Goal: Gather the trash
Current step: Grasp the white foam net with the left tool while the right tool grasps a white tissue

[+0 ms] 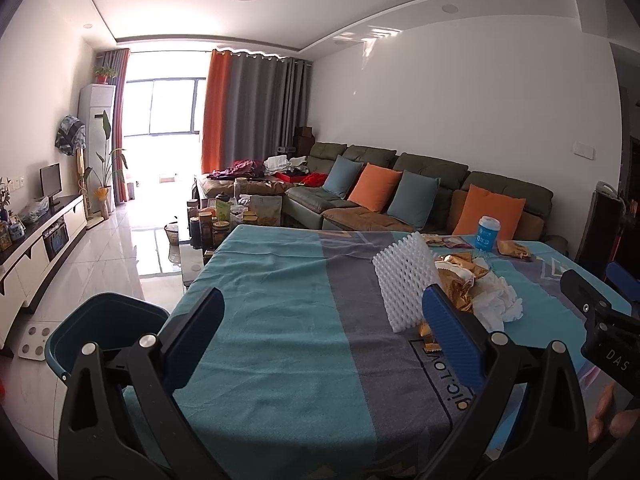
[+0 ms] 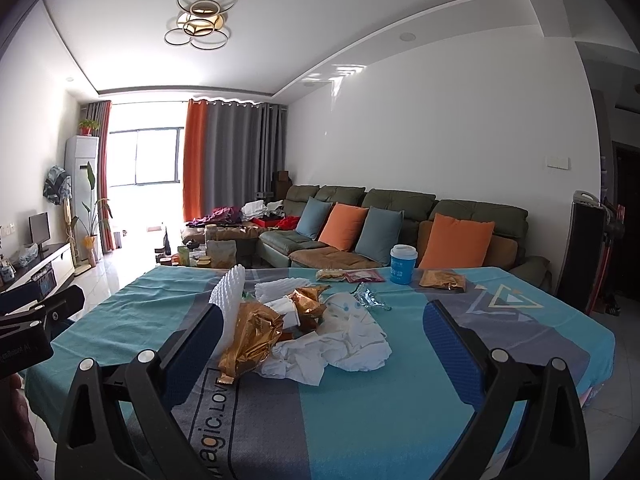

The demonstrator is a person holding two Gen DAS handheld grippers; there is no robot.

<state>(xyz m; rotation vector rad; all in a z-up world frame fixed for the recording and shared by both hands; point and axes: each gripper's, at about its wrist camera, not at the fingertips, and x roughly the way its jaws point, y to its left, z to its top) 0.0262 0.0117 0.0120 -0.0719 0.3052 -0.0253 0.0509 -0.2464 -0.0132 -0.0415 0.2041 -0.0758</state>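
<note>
Two grippers, left gripper (image 1: 324, 336) and right gripper (image 2: 324, 344), hover over the worktop (image 2: 500, 344) with fingers apart, holding nothing. Blue cup (image 2: 403, 267) stands behind the trash pile (image 2: 320, 320); white foam sheet (image 1: 404, 284) stands upright beside it. Pile comprises crumpled gold wrappers and white tissue, mid-worktop. Teal bin (image 1: 108, 320) sits at the worktop's left edge.

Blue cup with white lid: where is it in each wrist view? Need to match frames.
Left wrist: the blue cup stands at right of centre, on the table's far edge, in front of an orange cushion.
Right wrist: the blue cup stands right of centre, at the far edge, beyond the trash pile.
Shared landmark: the upright white foam sheet, left of the cup in both.
</note>
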